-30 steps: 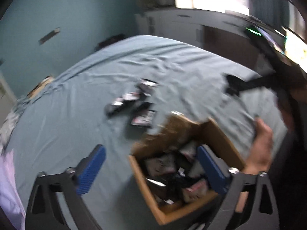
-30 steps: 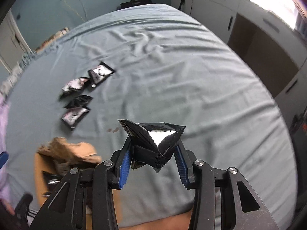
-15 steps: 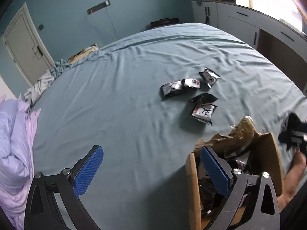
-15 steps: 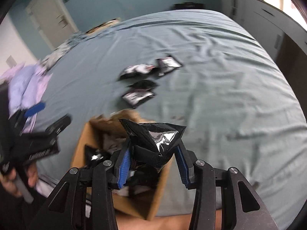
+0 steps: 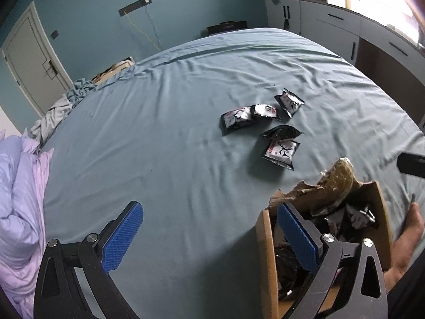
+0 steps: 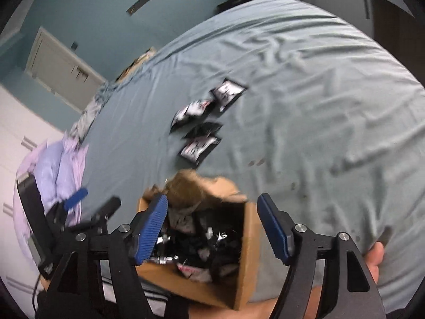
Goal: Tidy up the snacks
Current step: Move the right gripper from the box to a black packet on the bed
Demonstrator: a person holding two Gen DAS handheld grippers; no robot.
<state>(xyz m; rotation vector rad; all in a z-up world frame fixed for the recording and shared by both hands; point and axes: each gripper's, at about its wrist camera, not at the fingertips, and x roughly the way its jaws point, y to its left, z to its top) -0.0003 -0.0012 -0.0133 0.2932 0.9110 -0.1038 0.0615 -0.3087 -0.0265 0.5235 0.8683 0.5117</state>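
A brown cardboard box (image 5: 265, 260) full of black snack packets stands at the bed's near edge; it also shows in the right wrist view (image 6: 249, 242). Several black-and-white snack packets (image 5: 281, 150) lie on the blue-grey sheet beyond it, also in the right wrist view (image 6: 199, 146). My right gripper (image 6: 212, 226) is open and empty, right above the box's opening. My left gripper (image 5: 209, 226) is open and empty, low over the sheet, its right finger in front of the box. The left gripper also shows at the left of the right wrist view (image 6: 79, 207).
A lilac duvet (image 5: 18, 186) is bunched at the bed's left side. A door (image 5: 34, 61) and teal wall stand behind. White cabinets (image 5: 345, 34) run along the right. A bare hand (image 5: 409, 236) rests by the box.
My right gripper swung over the box and opened; the black packet it held is gone from its jaws. My left gripper turned left, away from the box.
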